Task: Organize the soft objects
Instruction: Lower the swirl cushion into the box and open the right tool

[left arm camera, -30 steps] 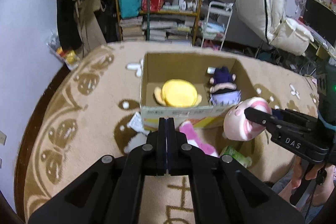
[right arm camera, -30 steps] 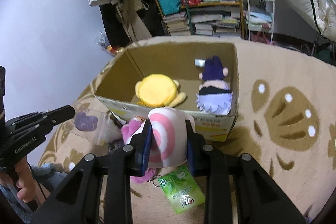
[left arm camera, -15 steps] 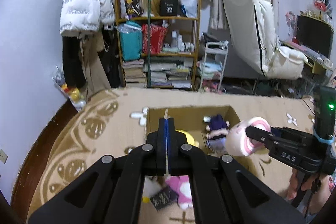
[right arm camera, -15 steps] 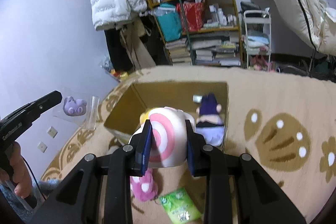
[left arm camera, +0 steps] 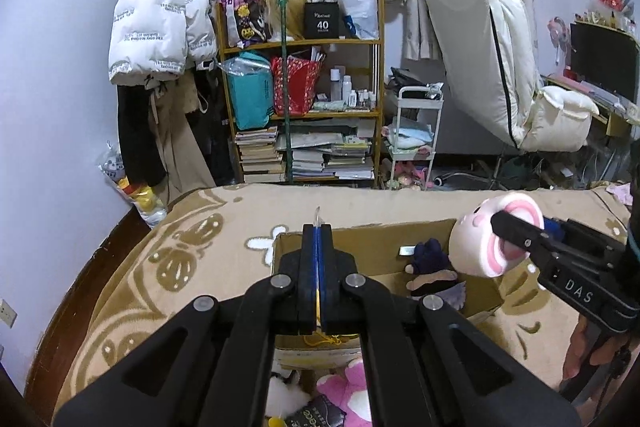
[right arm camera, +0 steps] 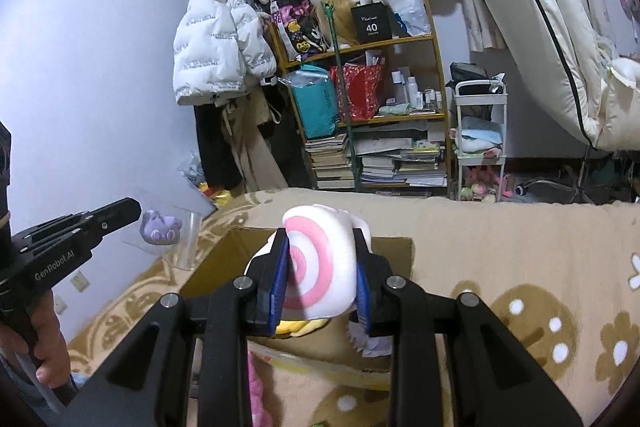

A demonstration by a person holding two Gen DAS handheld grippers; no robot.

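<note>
My right gripper (right arm camera: 320, 281) is shut on a pink-and-white swirl plush (right arm camera: 320, 267), held above the open cardboard box (right arm camera: 394, 247); the plush also shows in the left wrist view (left arm camera: 486, 239). My left gripper (left arm camera: 317, 267) is shut on the edge of a clear bag holding a small purple plush (right arm camera: 160, 230), raised left of the box (left arm camera: 372, 251). Inside the box lie a dark purple doll (left arm camera: 434, 269) and a yellow plush (right arm camera: 300, 325), mostly hidden.
The box stands on a beige patterned rug (left arm camera: 192, 259). A pink plush (left arm camera: 352, 391), a white plush (left arm camera: 280, 393) and a dark packet (left arm camera: 316, 413) lie in front of it. A cluttered shelf (left arm camera: 304, 107), white cart (left arm camera: 416, 135) and leaning mattress (left arm camera: 480, 39) stand behind.
Both grippers have risen and tilted up, so the box sits lower in both views. The swirl plush has moved from in front of the box to above it.
</note>
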